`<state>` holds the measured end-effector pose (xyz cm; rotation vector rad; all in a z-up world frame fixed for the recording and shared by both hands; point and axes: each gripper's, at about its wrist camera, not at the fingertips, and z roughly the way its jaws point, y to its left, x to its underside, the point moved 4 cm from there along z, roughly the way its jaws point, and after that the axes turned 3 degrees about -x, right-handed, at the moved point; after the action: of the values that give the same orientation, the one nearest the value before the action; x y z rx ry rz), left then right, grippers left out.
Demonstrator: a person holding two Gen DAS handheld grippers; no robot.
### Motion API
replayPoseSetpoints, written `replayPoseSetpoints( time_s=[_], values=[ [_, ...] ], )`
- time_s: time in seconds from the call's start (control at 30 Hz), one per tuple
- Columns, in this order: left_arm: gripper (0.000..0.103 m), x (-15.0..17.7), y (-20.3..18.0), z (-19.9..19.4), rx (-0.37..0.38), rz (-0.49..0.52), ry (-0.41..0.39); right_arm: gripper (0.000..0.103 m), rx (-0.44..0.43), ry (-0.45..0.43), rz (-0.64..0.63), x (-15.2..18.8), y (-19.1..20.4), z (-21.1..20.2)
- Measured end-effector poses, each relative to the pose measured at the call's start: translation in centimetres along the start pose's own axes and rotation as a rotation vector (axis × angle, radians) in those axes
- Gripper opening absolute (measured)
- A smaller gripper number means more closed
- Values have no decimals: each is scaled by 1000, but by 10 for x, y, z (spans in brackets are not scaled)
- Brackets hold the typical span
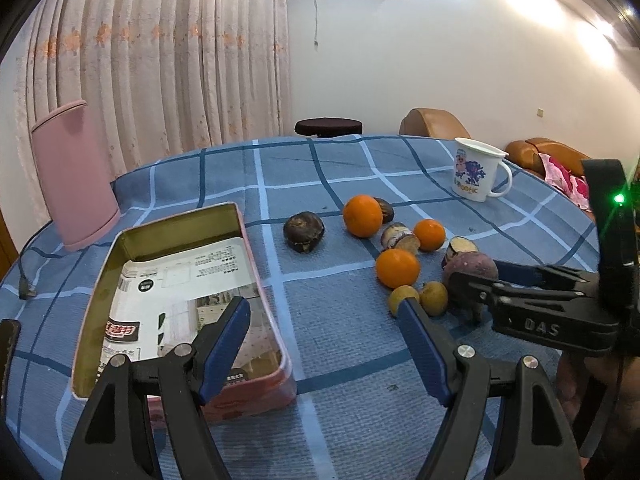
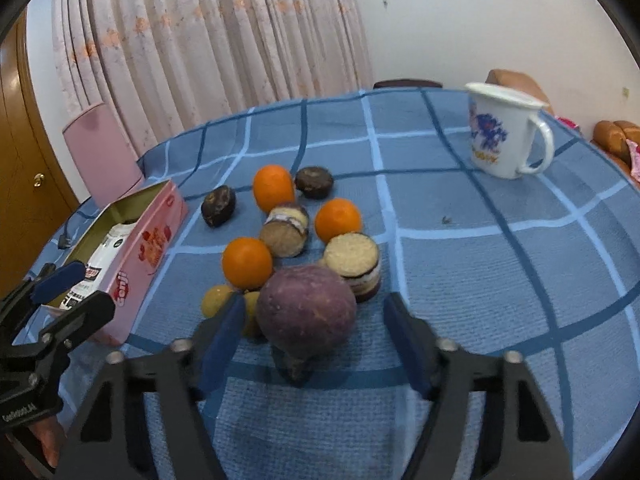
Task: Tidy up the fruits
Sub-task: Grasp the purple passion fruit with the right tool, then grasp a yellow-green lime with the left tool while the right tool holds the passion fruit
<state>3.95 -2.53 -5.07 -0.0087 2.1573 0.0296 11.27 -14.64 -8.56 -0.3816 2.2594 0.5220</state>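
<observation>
A pile of fruit lies on the blue checked tablecloth: three oranges (image 2: 247,262), two small yellow fruits (image 1: 404,299), dark brown fruits (image 1: 303,231), cut pieces (image 2: 352,262) and a large purple fruit (image 2: 306,310). My right gripper (image 2: 314,336) is open, its fingers on either side of the purple fruit, apart from it. It also shows in the left wrist view (image 1: 476,292). My left gripper (image 1: 324,332) is open and empty between the pink tin box (image 1: 180,300) and the fruit. The tin holds a printed packet (image 1: 188,280).
A white mug (image 2: 506,132) stands at the table's back right. A pink object (image 1: 72,176) stands at the back left, with a cable (image 1: 26,272) beside it. A stool and brown seats are behind the table.
</observation>
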Motion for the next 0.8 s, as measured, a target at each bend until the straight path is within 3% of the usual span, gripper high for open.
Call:
replayPoseSetpoints(
  time_s=[0.13,0.47,0.53,0.6,0.8],
  values=[
    [78,-1,-10,-1,31,17,-2,54,-18,-53,-16,2,3,-12],
    [77,-4,-68,16,109,161,18,54,70,-133,52,2,-36,-41],
    [71,-5,-77,24,119,184,33,54,72,-138,69,3,-42,-42],
    [56,-5,-85,32,125,206,57,54,62,-135,78,5,-46,-43],
    [47,-7,-97,53,124,234,112,54,40,-140,80,4,-47,-43]
  ],
)
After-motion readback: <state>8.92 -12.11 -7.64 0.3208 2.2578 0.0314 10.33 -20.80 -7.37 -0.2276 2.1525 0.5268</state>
